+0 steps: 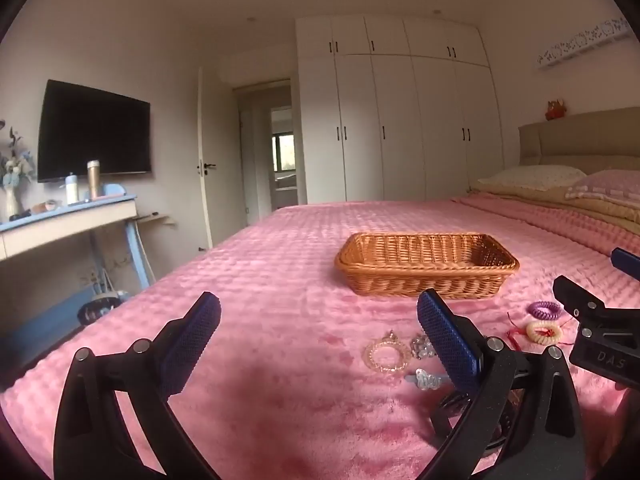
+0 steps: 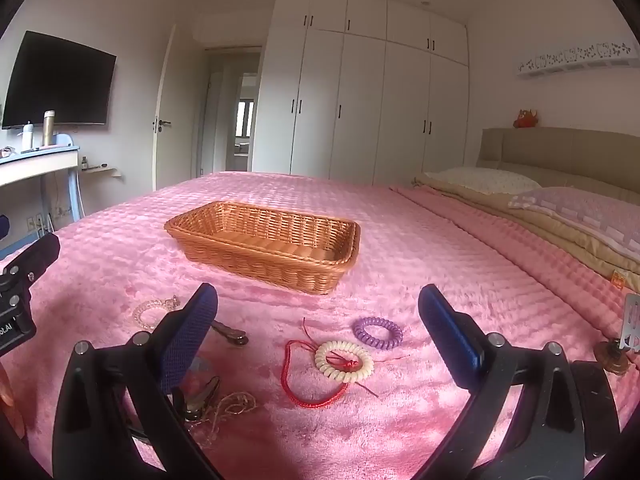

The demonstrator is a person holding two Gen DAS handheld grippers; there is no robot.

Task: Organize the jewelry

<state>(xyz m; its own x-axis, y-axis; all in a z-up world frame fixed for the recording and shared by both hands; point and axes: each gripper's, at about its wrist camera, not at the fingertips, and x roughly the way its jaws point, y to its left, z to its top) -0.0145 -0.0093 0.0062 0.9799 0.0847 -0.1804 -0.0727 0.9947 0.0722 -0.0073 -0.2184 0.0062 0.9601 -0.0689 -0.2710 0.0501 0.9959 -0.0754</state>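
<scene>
On the pink blanket both grippers, left and right, hang released, grasping nothing. The red cord threads through the cream hair tie; lifting either might drag both, missing the basket.

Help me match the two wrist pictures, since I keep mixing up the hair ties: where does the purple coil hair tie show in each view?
Left wrist: the purple coil hair tie lies far right on the pink bedspread, just behind the cream coil tie.
Right wrist: it lies near centre, right of and behind the cream tie, between the open fingers.
Shared landmark: the wicker basket, beyond it in both.
</scene>
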